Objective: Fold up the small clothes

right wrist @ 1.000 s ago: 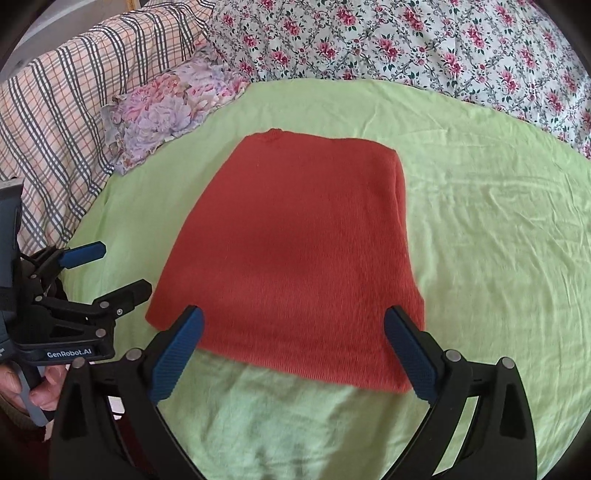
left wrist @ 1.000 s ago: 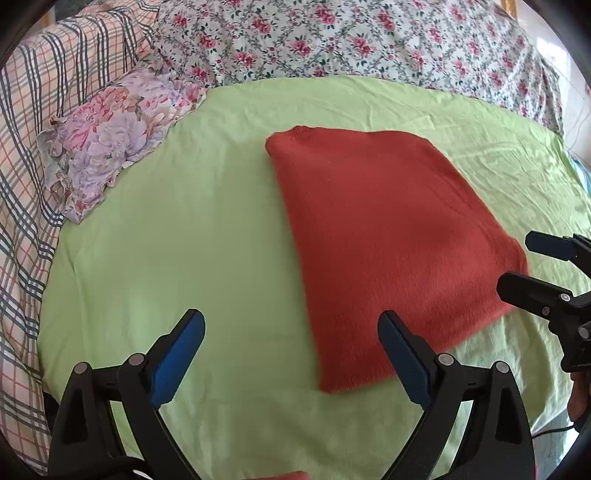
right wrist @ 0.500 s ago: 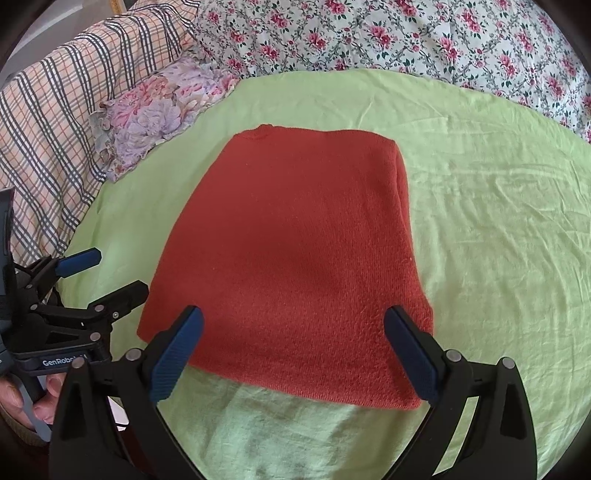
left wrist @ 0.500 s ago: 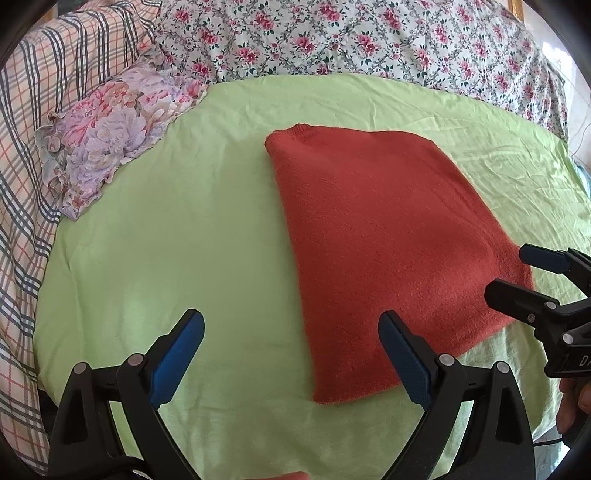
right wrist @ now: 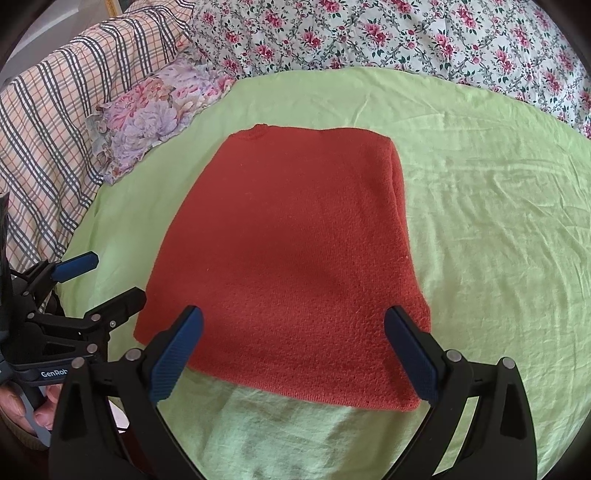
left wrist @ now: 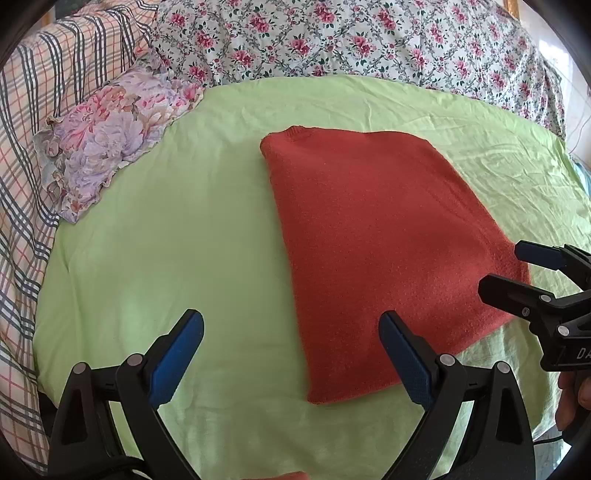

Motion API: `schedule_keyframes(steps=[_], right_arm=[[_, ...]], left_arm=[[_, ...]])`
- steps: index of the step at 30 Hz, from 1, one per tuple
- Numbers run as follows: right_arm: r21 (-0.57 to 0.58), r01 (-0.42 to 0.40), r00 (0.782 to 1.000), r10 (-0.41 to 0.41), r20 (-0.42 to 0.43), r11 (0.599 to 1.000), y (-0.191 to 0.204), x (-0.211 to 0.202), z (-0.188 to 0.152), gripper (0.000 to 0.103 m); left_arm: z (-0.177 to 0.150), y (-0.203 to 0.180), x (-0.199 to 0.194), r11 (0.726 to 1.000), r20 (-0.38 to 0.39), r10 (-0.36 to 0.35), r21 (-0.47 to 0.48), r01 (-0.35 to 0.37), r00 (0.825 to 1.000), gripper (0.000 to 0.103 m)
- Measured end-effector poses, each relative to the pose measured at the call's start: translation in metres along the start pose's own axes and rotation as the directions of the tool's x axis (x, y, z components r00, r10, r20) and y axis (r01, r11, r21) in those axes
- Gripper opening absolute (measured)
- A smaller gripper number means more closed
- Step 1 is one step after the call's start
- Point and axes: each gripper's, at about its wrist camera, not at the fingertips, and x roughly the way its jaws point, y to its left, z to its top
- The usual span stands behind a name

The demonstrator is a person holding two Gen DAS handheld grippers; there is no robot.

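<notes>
A folded red knit sweater [right wrist: 291, 254] lies flat on the green bedsheet [right wrist: 487, 229], just ahead of both tongs, left [left wrist: 291, 354] and right [right wrist: 293, 354], spread wide and empty. Likely next: pinching the near hem for another fold.

Right gripper [left wrist: 517, 271] label cut at frame edge, reads only "DA". Left gripper [right wrist: 107, 278] label runs behind near finger: "GenRob". Holding hands [right wrist: 22, 410] mostly out of frame.

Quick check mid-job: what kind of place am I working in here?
Most likely a bedroom, on a bed: a green sheet, a floral pillow and a flowered quilt surround the folded red sweater.
</notes>
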Motion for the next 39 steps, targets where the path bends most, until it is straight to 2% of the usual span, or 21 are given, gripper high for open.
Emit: schedule_keyframes(steps=[39], right_arm=[[0.0, 0.007, 1.0, -0.007, 0.013, 1.0, 0.0078, -0.0072, 0.0022, 0.099]], left_arm=[[0.004, -0.0012, -0.0048, 1.0, 0.012, -0.01, 0.001, 0.01, 1.0, 0.097]])
